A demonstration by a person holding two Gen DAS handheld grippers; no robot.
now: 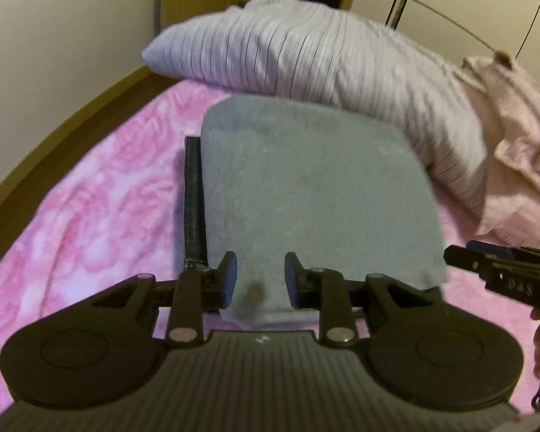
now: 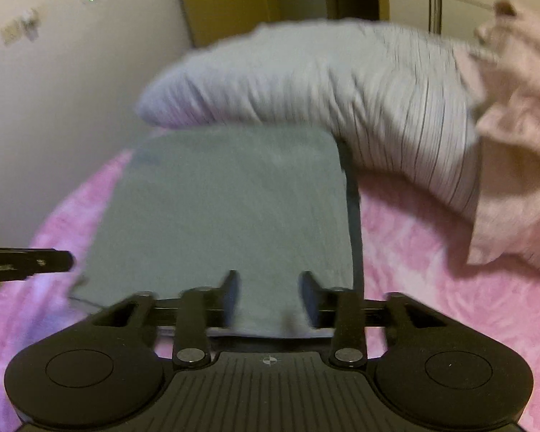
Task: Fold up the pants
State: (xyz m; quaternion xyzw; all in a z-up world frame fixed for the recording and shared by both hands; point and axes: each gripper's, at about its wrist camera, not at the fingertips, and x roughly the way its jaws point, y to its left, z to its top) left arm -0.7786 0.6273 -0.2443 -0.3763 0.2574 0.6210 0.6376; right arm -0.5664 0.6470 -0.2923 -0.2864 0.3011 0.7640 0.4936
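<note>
The grey pants (image 1: pixel 313 194) lie folded into a flat rectangle on the pink bed cover (image 1: pixel 90 198). A dark band (image 1: pixel 194 198) runs along their left side in the left wrist view. My left gripper (image 1: pixel 261 277) hovers over the near edge, beside a small brown spot (image 1: pixel 250 289); its jaws stand apart and pinch nothing. In the right wrist view the pants (image 2: pixel 226 208) fill the middle, with a dark strip (image 2: pixel 352 216) on their right. My right gripper (image 2: pixel 270 295) stands open above their near edge, the cloth lying flat beneath it.
A grey striped pillow (image 1: pixel 306 54) lies just behind the pants, touching their far edge. Pale pink bedding (image 1: pixel 522 144) is bunched at the right. A wooden bed rail (image 1: pixel 54 133) and a cream wall bound the left. The pictures are motion-blurred.
</note>
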